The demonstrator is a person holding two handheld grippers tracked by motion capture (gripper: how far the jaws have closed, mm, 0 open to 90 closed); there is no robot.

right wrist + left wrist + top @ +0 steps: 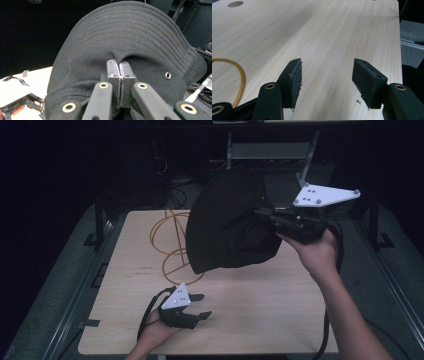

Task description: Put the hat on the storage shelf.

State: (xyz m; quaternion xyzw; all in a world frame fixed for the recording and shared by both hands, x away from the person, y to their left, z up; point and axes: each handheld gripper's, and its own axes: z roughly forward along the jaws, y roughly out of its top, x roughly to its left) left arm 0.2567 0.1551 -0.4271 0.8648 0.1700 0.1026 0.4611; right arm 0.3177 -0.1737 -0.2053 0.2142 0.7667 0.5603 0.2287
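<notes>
Right gripper (119, 65) clamped on black hat (227, 222) raised above tabletop (250, 305), orange cord (167, 240) partly behind it, left gripper (200, 306) wide open, empty.

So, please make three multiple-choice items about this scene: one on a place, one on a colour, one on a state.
1. Where is the hat?
A. flat on the table
B. lifted above the table
C. on the floor

2. What colour is the cord on the table?
A. orange
B. blue
C. white

3. How is the left gripper?
A. shut on the hat
B. shut on the cord
C. open, holding nothing

Answers: 1 B, the right gripper pinches the hat and holds it up; 2 A, the loops look orange; 3 C, its jaws stand apart over bare wood.
</notes>
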